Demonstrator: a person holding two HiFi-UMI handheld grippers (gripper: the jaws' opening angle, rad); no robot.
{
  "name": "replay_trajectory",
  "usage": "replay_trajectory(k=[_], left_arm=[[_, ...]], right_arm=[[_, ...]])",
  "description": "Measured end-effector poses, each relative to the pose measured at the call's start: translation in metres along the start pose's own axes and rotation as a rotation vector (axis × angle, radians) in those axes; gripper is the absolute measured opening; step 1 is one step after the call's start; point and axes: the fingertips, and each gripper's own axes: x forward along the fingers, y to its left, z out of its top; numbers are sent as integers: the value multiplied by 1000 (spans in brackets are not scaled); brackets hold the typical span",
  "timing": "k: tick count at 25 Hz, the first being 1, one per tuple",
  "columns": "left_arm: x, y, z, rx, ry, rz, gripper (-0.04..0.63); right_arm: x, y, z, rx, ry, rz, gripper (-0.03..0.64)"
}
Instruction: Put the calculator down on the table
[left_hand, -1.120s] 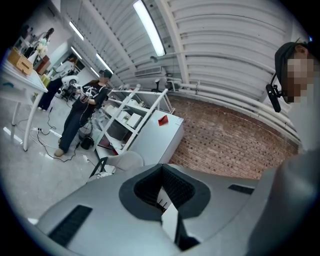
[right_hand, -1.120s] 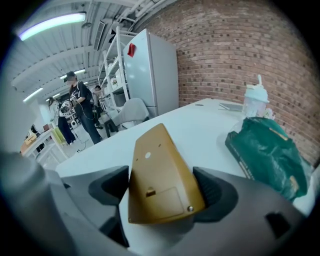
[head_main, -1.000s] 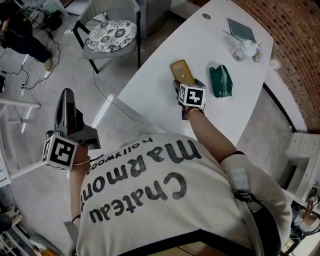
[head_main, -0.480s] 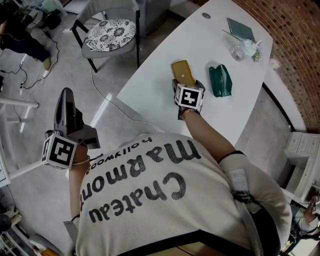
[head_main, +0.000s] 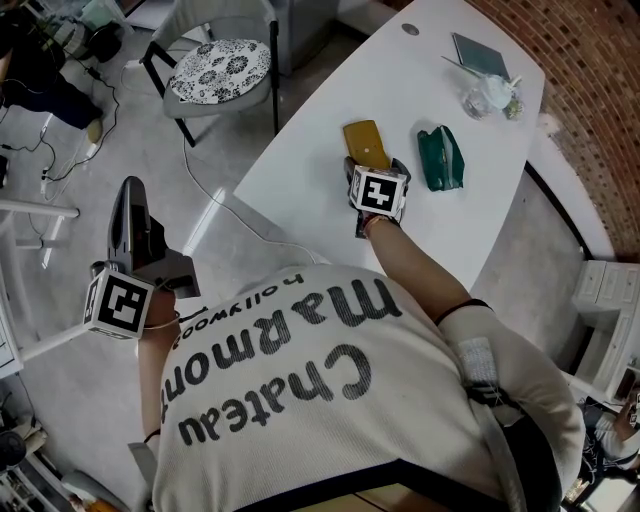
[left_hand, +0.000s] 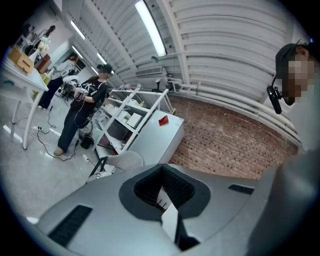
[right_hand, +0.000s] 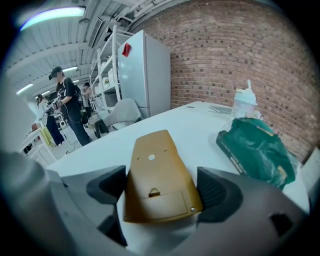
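Calculator: the mustard-yellow plastic calculator (head_main: 366, 145) (right_hand: 159, 175) lies flat, back side up with its battery cover showing, on the white rounded surface (head_main: 320, 130), a little above the middle of the head view.
Right gripper: the right gripper (head_main: 374, 170) (right_hand: 161, 195) tilts down at the calculator's lower end in the head view. Its fingers (right_hand: 107, 187) are released and have just been opening. They stand on either side of the calculator's near end, which lies between them and rests on the surface.
Pouch: a dark green crinkled plastic pouch (head_main: 441, 160) (right_hand: 255, 147) lies just right of the calculator, not touching it.
Cup: a clear plastic cup with lid and straw (head_main: 490, 98) (right_hand: 245, 107) stands farther toward the upper right.
Notebook: a flat dark teal notebook (head_main: 480, 57) lies just above the cup in the head view.
Left gripper: the left gripper (head_main: 131, 195) (left_hand: 162, 172) is held level at the left of the head view, over the grey floor (head_main: 80, 150) and well apart from the surface. Its fingers are clenched together with nothing between them.
Chair: a grey chair with a black-and-white patterned cushion (head_main: 220, 70) stands at the upper left.
Wall: a red brick wall (head_main: 590, 80) fills the upper right.
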Motion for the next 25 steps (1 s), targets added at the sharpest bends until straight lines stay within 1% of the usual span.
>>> replay_trajectory(k=[2,4,9,14,18,22,25], left_arm=[[-3,1,2,29,4,27,2],[-4,1,2,35,3,31,2],[-6,-4,3,-12,-16,-12,2],[-15,0,4,-2,-24,15,2],[-18,3,5,-27,-36,5,2],[-21,6,10,-12,-38,14,2],[-20,8,9,-29,-38,-1,2]], right_arm=[[1,0,0,2,-3,3,449],[-1,-1,2,1,-3,-4,451],[-2,-1,2,-1,-2,-9,451],[-3,-1,2,4,1,-3,451],[-3,-1,2,4,2,-2,449],[-3,1,2,2,10,9,443],[-3,1,0,9,26,21,442]])
